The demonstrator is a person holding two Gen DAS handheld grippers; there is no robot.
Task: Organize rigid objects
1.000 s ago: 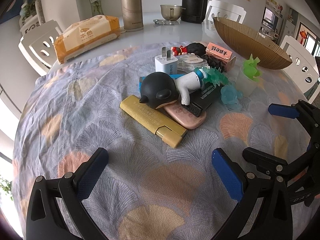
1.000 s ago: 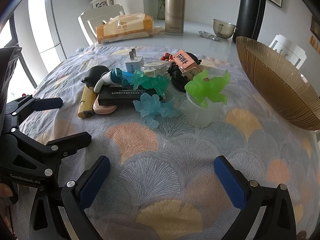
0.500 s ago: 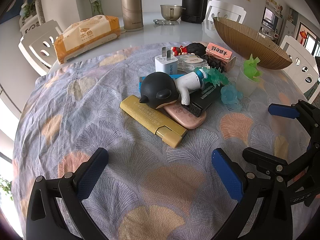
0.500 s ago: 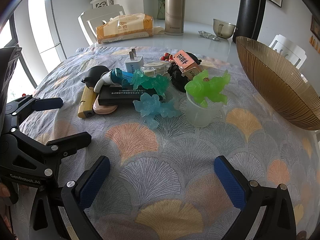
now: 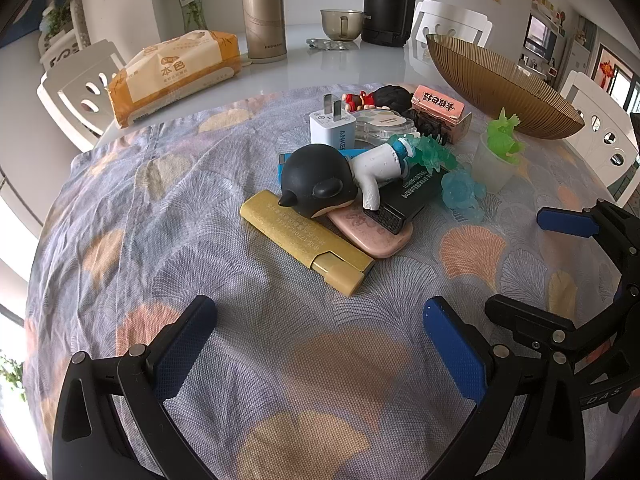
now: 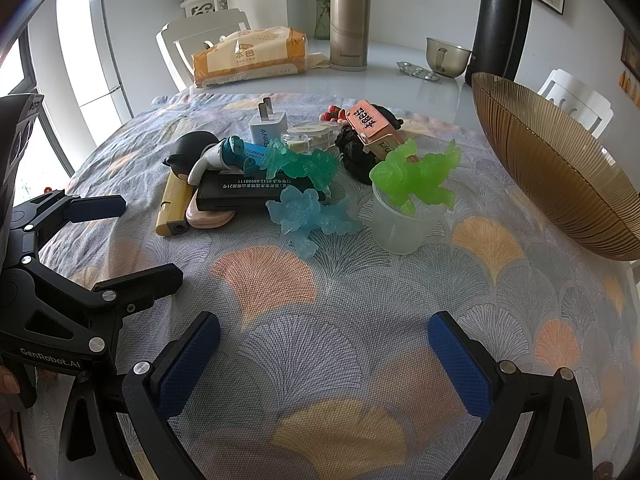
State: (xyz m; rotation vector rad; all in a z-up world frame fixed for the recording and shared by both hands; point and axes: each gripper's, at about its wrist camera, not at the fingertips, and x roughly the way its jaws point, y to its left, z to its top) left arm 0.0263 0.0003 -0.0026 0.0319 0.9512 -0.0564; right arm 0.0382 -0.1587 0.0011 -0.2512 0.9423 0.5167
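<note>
A pile of small objects lies on the patterned cloth. In the left wrist view a gold bar-shaped case [image 5: 306,242] is nearest, then a black-headed figurine [image 5: 320,184], a pink case [image 5: 370,232], a black box [image 5: 404,198] and a white charger [image 5: 332,128]. The right wrist view shows a blue translucent toy [image 6: 308,216], a teal toy [image 6: 300,166] and a green toy [image 6: 416,176] on a frosted cup [image 6: 404,224]. My left gripper [image 5: 320,348] hangs open short of the gold case. My right gripper [image 6: 324,360] is open in front of the blue toy.
A large brown ribbed bowl [image 6: 556,168] sits at the right. On the bare white table behind stand a tissue pack [image 5: 176,76], a gold flask [image 5: 264,12], a black flask [image 6: 500,20] and a small metal cup [image 6: 446,56]. White chairs ring the table.
</note>
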